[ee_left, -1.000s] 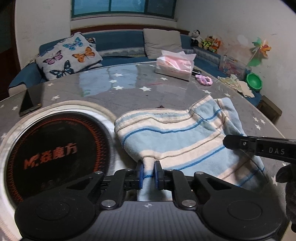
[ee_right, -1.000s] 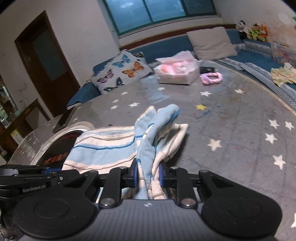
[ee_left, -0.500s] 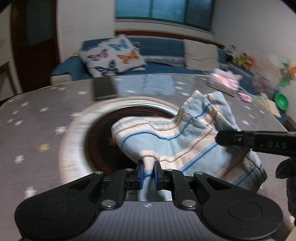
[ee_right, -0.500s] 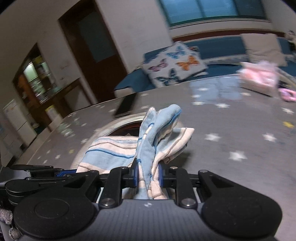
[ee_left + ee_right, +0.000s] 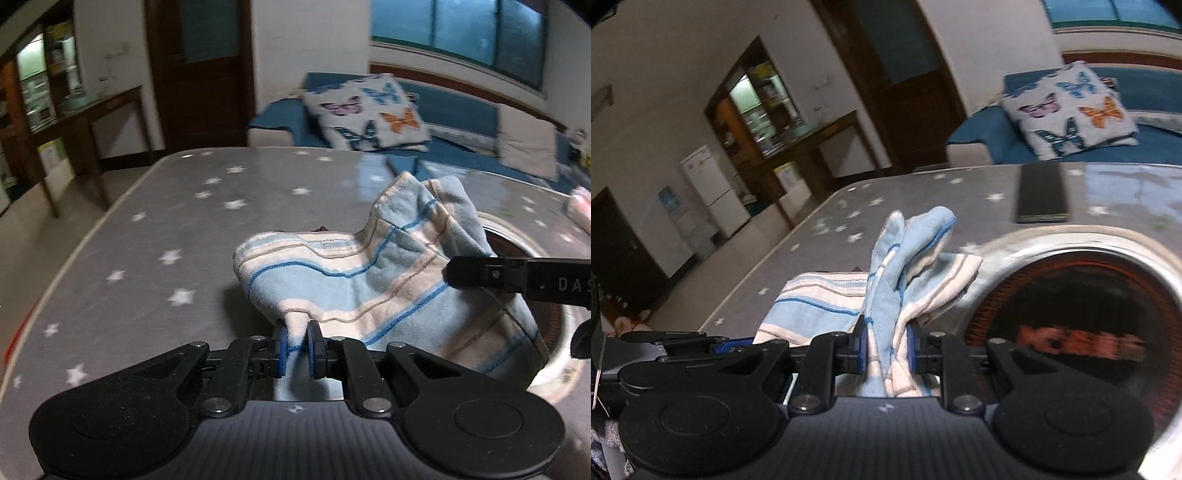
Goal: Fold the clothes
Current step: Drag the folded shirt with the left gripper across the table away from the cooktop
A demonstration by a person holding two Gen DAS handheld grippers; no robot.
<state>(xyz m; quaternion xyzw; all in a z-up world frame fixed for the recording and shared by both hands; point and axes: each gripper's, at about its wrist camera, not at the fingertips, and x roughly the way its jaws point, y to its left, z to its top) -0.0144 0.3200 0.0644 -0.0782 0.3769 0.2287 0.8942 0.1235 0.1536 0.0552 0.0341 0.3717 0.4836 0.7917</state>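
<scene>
A light blue and cream striped garment (image 5: 373, 280) hangs bunched between both grippers, just above the grey star-patterned table (image 5: 177, 236). My left gripper (image 5: 296, 345) is shut on a pinched corner of its hem. My right gripper (image 5: 885, 345) is shut on a thicker wad of the garment (image 5: 905, 266), whose folds stand up ahead of the jaws. In the left wrist view the right gripper's black finger (image 5: 517, 277) crosses in front of the cloth at the right. The left gripper shows low at the left of the right wrist view (image 5: 683, 341).
A round dark cooktop (image 5: 1078, 332) with orange lettering is set into the table right of the garment. A black phone (image 5: 1041, 192) lies beyond it. A blue sofa with a butterfly cushion (image 5: 369, 114) stands behind the table. The table's left edge (image 5: 74, 254) drops to the floor.
Both grippers have swung left across the table with the garment held in them. It has travelled from right of the cooktop, over it, to the starred surface on its left; the tissue box has left view.
</scene>
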